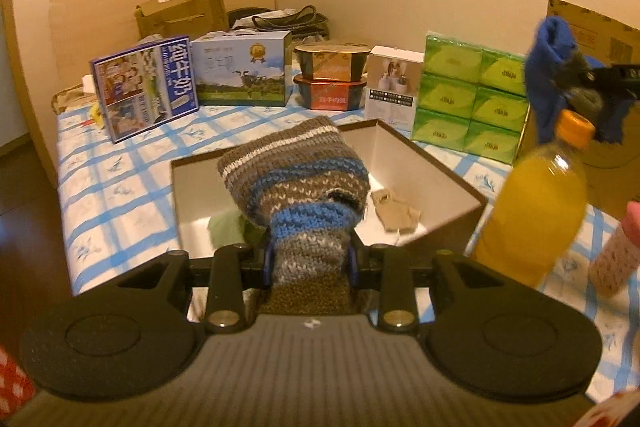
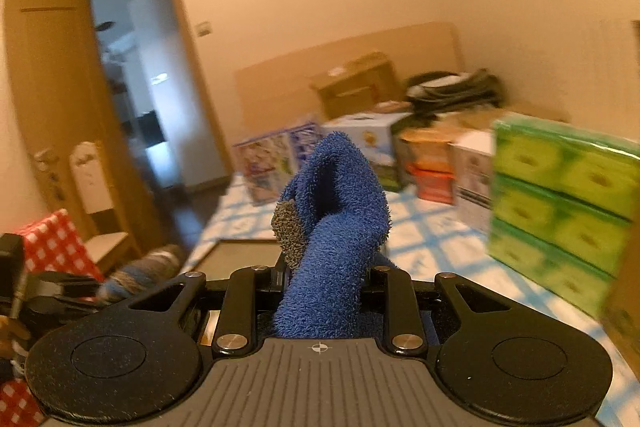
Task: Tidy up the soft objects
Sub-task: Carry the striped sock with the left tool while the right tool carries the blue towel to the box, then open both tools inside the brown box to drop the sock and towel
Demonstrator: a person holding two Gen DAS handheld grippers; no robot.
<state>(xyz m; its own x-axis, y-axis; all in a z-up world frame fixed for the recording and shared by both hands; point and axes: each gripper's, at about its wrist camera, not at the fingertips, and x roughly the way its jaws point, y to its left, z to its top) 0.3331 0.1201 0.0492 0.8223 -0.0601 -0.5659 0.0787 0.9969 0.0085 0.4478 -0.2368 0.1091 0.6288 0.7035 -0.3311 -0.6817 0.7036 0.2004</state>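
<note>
The left gripper (image 1: 310, 259) clamps a striped knitted hat (image 1: 296, 175), holding it above an open cardboard box (image 1: 452, 183) on the blue-checked bed. To the right, the right gripper (image 2: 326, 269) pinches a fuzzy blue sock (image 2: 340, 211), raised beyond an orange juice bottle (image 1: 532, 203) beside the box.

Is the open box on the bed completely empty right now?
No, the box already holds a tan cloth piece and something pale green on its floor, seen in the left wrist view.
</note>
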